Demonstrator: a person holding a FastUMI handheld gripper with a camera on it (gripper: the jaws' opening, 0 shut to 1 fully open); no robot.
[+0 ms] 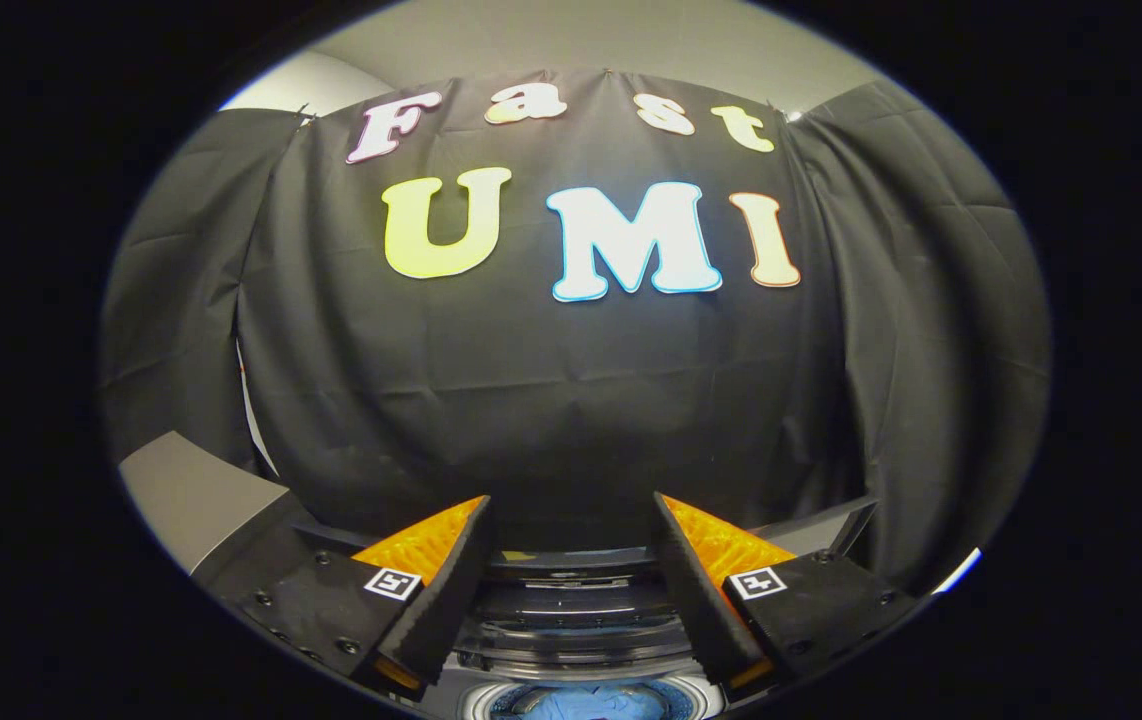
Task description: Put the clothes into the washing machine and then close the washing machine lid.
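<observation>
Jaws (571,590) released, empty; washing machine lid (571,585) upright just beyond them, blue clothes (596,703) in drum below

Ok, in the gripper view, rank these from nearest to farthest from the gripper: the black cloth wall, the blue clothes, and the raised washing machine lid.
The gripper is open, with nothing between its fingers.
1. Blue clothes: low between the fingers, inside the washing machine drum.
2. Washing machine lid: raised, just ahead of the fingers.
3. Black cloth wall: beyond the lid, behind everything.
</observation>
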